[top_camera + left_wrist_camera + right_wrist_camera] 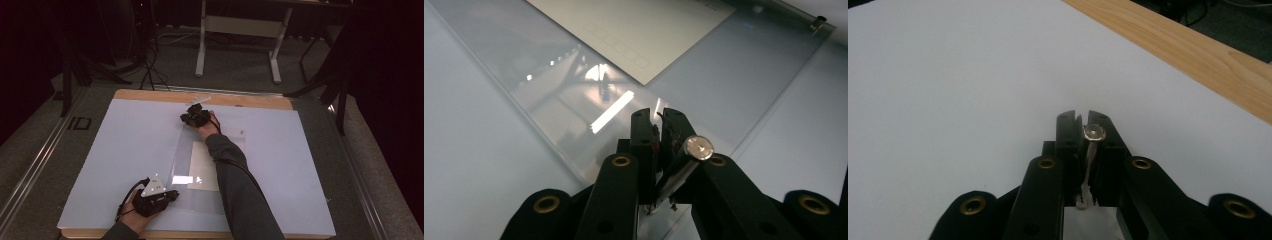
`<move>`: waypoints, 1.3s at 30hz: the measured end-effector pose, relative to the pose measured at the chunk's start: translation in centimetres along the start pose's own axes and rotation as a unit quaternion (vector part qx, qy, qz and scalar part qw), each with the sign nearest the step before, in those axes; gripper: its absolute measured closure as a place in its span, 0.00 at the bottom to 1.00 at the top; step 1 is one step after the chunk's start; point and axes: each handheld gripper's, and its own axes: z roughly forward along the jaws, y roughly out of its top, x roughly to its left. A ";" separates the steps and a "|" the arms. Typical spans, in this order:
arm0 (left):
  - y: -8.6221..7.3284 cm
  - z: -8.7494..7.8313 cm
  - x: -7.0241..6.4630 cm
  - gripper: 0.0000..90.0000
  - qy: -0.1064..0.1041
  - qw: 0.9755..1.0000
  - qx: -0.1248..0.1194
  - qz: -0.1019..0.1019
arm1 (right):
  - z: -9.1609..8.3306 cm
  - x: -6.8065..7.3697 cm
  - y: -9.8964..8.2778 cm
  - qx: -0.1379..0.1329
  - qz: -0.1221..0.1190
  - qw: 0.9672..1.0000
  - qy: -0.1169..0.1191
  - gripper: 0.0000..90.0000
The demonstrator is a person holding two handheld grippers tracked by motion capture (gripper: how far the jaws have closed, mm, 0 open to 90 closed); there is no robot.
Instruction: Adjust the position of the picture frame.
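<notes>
i see the worktop (260,101) under a white sheet, and on it a clear acrylic frame (200,200) lying flat with a pale card (202,160) under it. my left claw (656,116) is clamped on the frame's near corner at a metal standoff (700,148). my right claw (1079,119) is clamped on its far corner, a standoff (1095,132) between the jaws.

High view: above the near edge, facing forward and down over the whole worktop (125,150). Claw views: close, low along black jaws; left shares the clear sheet (734,80) with high.
</notes>
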 end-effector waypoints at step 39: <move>5.1 -3.3 11.2 0.90 0.131 0.977 -0.125 -0.111 | -12.8 -5.5 -2.5 -0.043 0.034 0.995 -0.086 0.95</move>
